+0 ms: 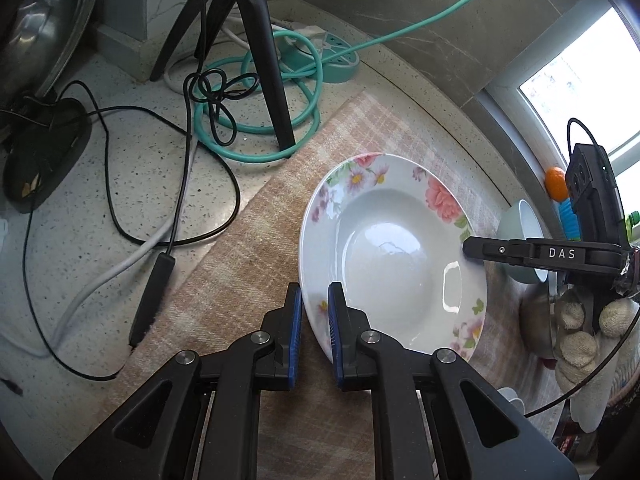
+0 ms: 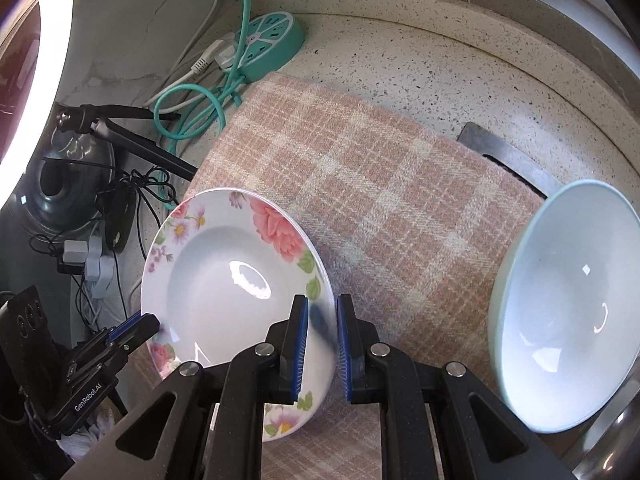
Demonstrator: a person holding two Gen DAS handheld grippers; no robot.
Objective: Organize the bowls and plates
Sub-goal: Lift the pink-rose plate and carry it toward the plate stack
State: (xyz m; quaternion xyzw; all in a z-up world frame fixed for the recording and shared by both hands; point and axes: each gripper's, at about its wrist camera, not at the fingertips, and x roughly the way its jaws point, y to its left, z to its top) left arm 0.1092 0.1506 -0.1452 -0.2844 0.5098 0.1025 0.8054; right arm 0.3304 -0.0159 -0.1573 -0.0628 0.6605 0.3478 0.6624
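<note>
We are in a home kitchen: a speckled stone desk [image 2: 400,60] meets a grey tiled wall [image 1: 420,8], with a window [image 1: 580,92] at three o'clock, a plaid cloth [image 2: 380,184] spread out, and a teal power strip [image 2: 272,40] at eleven o'clock.

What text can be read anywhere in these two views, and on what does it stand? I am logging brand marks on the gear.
"DAS": white letters on the black finger of the right gripper, seen from the left wrist, at the rim of the floral plate.
"GenRobot.AI": white letters on the black body of the left gripper, seen from the right wrist.
Nothing else is readable; the power strip shows no legible marking.
</note>
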